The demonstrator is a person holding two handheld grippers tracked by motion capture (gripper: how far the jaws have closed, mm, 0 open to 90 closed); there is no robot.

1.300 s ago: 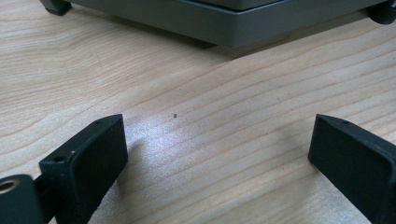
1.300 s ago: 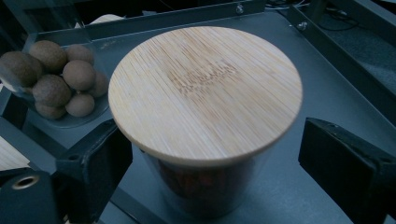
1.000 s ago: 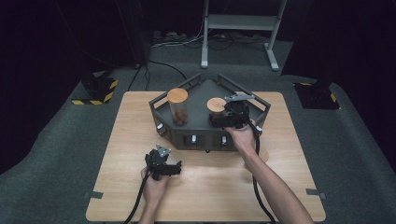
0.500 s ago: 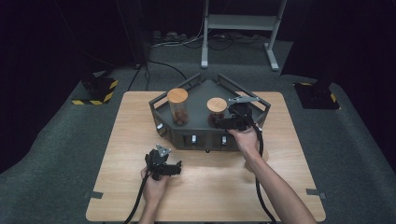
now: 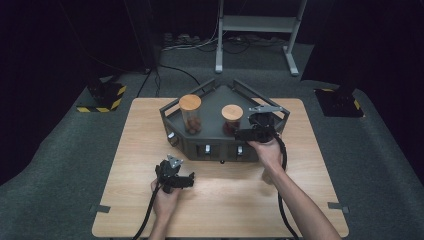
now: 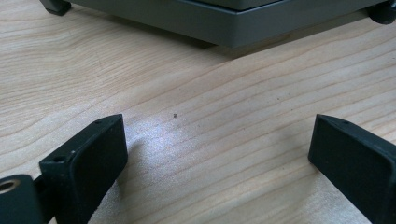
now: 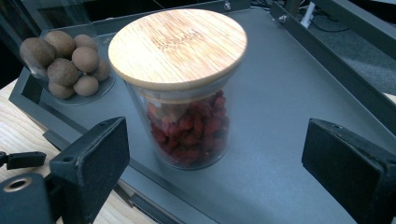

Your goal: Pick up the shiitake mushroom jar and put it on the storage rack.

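Note:
A dark grey tray (image 5: 215,145) stands at the back middle of the wooden table. On it are a short glass jar of red dried berries (image 5: 231,119) and a taller jar of brown round fruits (image 5: 190,114), both with wooden lids. My right gripper (image 5: 242,133) hovers over the tray's right part, open. The short jar (image 7: 187,93) stands just ahead of its wide-apart jaws, untouched by them, with the tall jar (image 7: 65,60) behind to the left. My left gripper (image 5: 188,180) rests low in front of the tray. It too is open (image 6: 217,130), with bare wood between its jaws.
The tray has raised rails (image 7: 336,51) along its sides and small knobs on its front face (image 5: 207,149). The tray's base edge (image 6: 224,28) lies close ahead of the left gripper. Cables trail from both grippers toward the table's near edge (image 5: 220,234).
The right hand has shifted slightly beside the short jar. The left gripper has kept still.

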